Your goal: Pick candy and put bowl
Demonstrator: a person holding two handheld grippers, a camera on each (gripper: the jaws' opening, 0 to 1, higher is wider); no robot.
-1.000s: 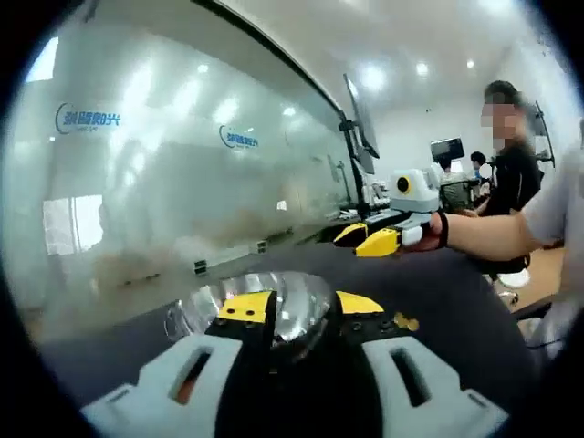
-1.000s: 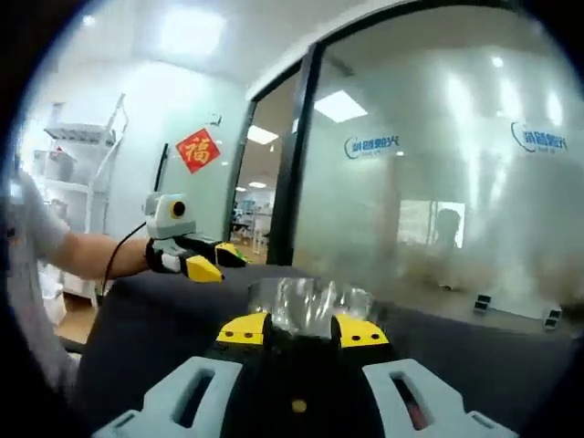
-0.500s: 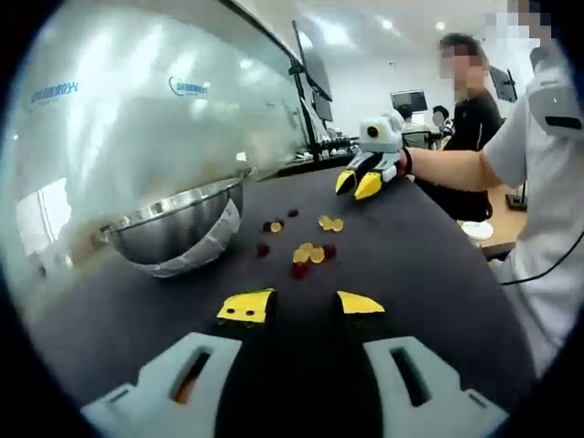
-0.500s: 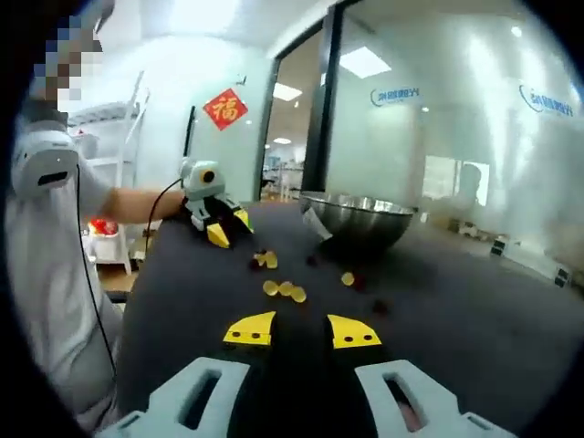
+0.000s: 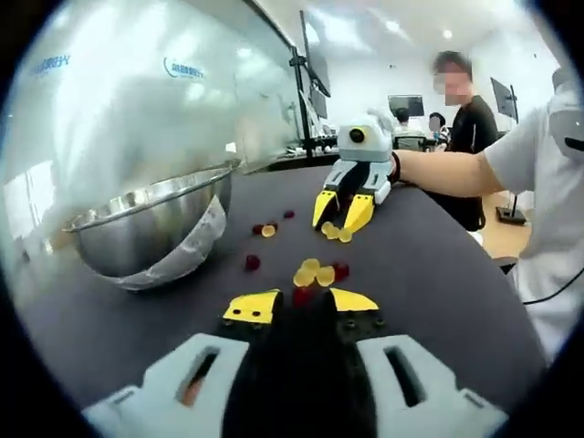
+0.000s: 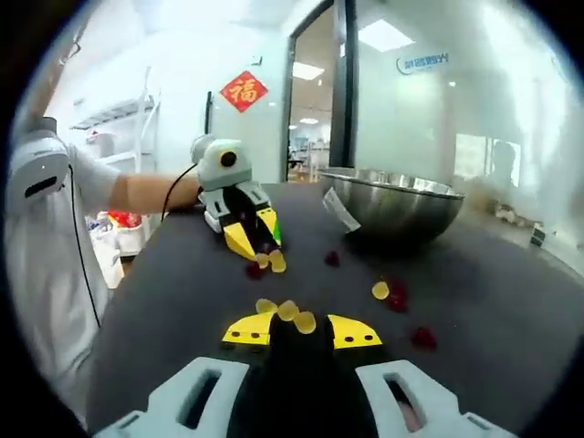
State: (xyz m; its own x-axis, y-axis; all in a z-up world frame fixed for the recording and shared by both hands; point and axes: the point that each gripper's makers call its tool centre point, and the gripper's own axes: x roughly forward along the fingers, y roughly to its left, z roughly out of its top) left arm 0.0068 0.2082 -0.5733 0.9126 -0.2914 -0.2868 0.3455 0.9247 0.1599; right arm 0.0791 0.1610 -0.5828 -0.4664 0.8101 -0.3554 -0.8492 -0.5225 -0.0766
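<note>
**Inspector:** Start near. Jaw state?

**Assistant:** In the left gripper view, the left gripper (image 5: 301, 306) has its jaws spread, a dark red candy (image 5: 301, 295) between the yellow tips; contact cannot be told. In the right gripper view, the right gripper (image 6: 301, 330) also stands parted, its tips just short of three yellow candies (image 6: 286, 311).

**Inspector:** Room to move?

**Assistant:** The dark table (image 5: 438, 274) lies bare toward 3 o'clock in the left gripper view, its edge falling away near the person's sleeve (image 5: 534, 146). In the right gripper view, scattered red candies (image 6: 398, 301) sit at 2 o'clock on the cloth.

**Inspector:** Containers?

**Assistant:** One steel bowl (image 5: 151, 224) at 10 o'clock in the left gripper view, beside the glass wall (image 5: 137, 100). Its inside is hidden from both views.
</note>
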